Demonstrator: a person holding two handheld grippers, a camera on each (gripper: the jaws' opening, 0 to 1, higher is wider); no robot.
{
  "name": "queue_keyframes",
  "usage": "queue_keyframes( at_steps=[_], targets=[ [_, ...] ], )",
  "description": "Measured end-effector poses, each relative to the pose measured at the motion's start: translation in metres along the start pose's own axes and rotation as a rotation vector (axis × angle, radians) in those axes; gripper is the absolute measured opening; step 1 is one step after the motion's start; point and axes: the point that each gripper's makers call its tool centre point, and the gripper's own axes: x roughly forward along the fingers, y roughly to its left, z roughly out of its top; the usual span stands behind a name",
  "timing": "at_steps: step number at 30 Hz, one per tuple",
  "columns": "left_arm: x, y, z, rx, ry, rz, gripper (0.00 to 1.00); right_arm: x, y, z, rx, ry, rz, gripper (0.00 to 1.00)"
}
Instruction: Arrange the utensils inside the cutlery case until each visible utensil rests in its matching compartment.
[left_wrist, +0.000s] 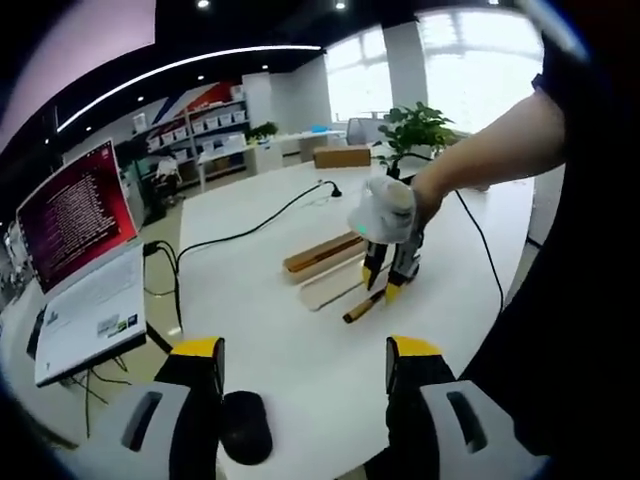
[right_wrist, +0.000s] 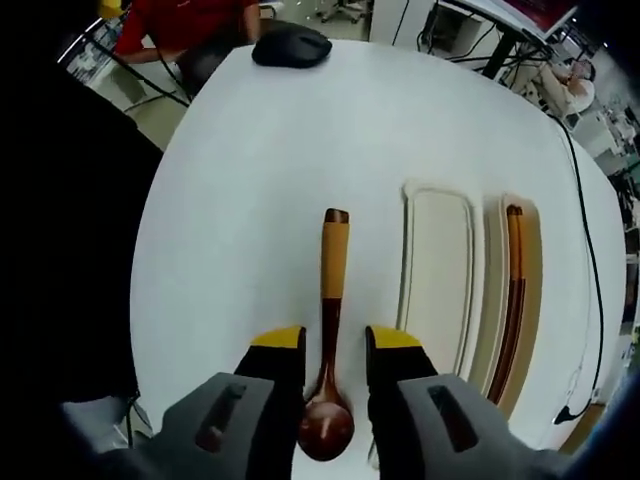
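A wooden spoon (right_wrist: 334, 262) lies on the white table (right_wrist: 250, 180), bowl toward me. My right gripper (right_wrist: 335, 345) is open, one jaw on each side of the spoon's thin neck, not clamping it. Just right of it sits the cream cutlery case (right_wrist: 405, 290): its wide compartment (right_wrist: 440, 270) is empty, and the narrow one beyond holds a long brown utensil (right_wrist: 514, 300). In the left gripper view, a gloved hand holds the right gripper (left_wrist: 388, 280) down over the spoon (left_wrist: 360, 307) beside the case (left_wrist: 325, 288). My left gripper (left_wrist: 305, 360) hangs open above the table edge, holding nothing.
A black mouse (left_wrist: 245, 425) lies between my left jaws near the table edge. An open laptop (left_wrist: 80, 270) stands at the left, with a black cable (left_wrist: 250, 228) running across the table. A potted plant (left_wrist: 415, 130) and a cardboard box (left_wrist: 342, 157) are at the far end. A person in red (right_wrist: 180, 25) stands beyond the mouse (right_wrist: 290, 45).
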Motion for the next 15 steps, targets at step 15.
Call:
queue_keyframes(
  at_steps=[15],
  targets=[
    [0.0008, 0.0028, 0.0033, 0.007, 0.014, -0.002, 0.67, 0.0003, -0.0048, 0.0018, -0.004, -0.042, 0.008, 0.07]
  ],
)
